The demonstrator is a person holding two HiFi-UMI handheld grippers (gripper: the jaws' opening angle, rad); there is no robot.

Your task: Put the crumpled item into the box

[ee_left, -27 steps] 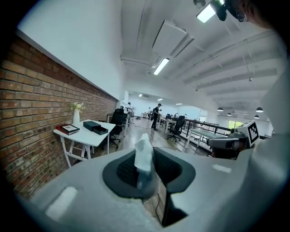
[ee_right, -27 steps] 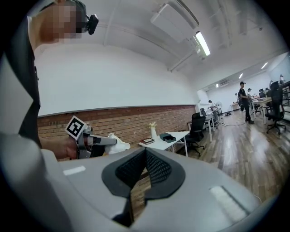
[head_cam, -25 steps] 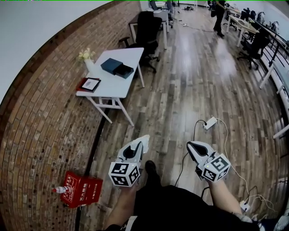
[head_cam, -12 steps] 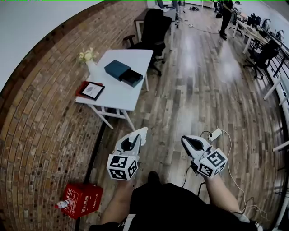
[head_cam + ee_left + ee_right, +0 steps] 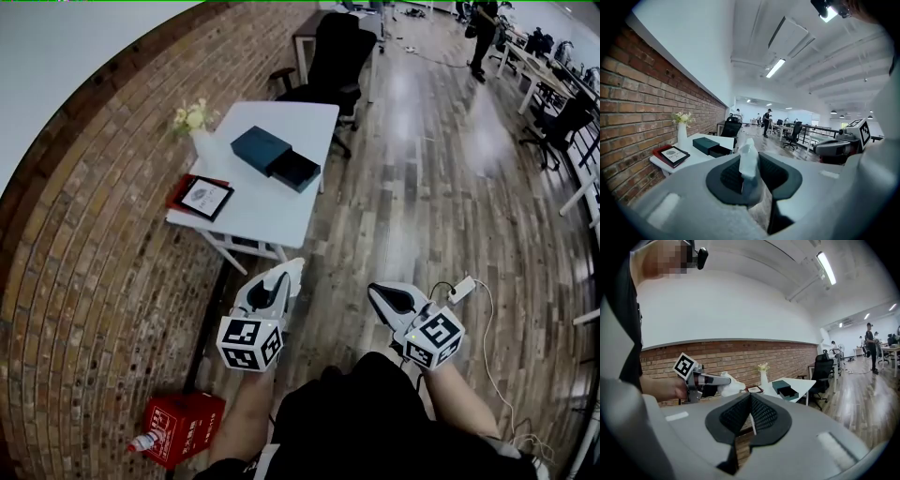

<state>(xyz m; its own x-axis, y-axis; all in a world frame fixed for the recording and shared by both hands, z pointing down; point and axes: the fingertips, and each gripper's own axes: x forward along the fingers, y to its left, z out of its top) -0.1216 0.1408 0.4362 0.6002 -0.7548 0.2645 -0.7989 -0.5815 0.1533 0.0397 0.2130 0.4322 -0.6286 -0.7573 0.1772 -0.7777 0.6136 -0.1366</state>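
My left gripper (image 5: pixel 287 276) is shut on a white crumpled item (image 5: pixel 749 158) that sticks up from between its jaws. From the right gripper view, the item (image 5: pixel 731 384) shows at the left gripper's tip. A dark teal box (image 5: pixel 276 157) with its drawer pulled out lies on a white table (image 5: pixel 281 211), ahead of both grippers and apart from them. It also shows as the box (image 5: pixel 710 145) and the box (image 5: pixel 785 390) from the two gripper views. My right gripper (image 5: pixel 378 295) is shut with nothing in it, level with the left one over the wooden floor.
On the table stand a white vase of flowers (image 5: pixel 199 133) and a framed picture on a red book (image 5: pixel 203 197). A black office chair (image 5: pixel 339 54) is behind the table. A red box (image 5: pixel 184 427) sits by the brick wall, a power strip (image 5: pixel 462 289) on the floor at right.
Both grippers have travelled forward together, and the white table with the box is now closer. The left grip on the crumpled item is unchanged.
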